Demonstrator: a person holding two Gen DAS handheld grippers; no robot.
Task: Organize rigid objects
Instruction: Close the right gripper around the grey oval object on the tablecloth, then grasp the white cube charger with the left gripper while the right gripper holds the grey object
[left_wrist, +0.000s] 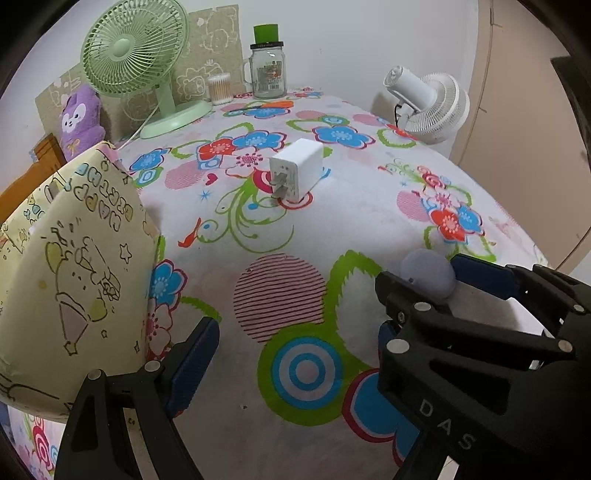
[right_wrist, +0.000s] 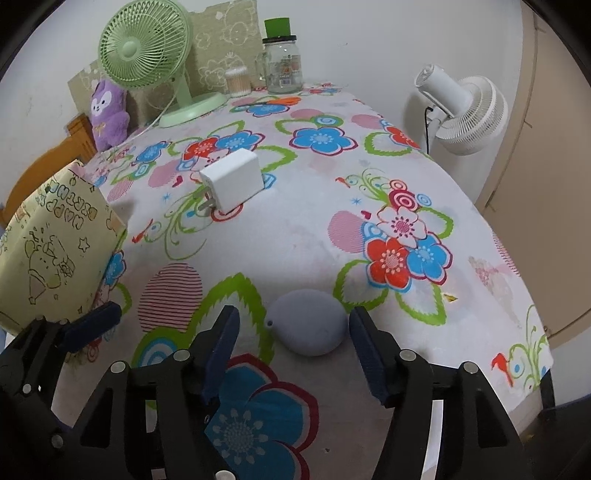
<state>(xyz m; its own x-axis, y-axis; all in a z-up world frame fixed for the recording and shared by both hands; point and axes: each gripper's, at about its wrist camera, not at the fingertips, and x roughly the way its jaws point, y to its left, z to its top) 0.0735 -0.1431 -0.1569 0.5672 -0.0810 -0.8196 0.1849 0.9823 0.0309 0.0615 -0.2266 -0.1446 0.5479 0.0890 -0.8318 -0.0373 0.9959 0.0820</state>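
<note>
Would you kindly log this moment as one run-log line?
right gripper: open, straddling grey egg-shaped object | left gripper: open, empty | white charger: untouched mid-table | yellow box: left

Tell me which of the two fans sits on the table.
The green fan, whose base rests on the tablecloth at the back left. The white fan stands beyond the table's right edge.

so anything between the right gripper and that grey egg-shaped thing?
Nothing visible. The right gripper is open, and the grey egg-shaped object lies on the floral tablecloth right between its fingers. The left gripper sits off to the side; the white charger lies farther back.
</note>
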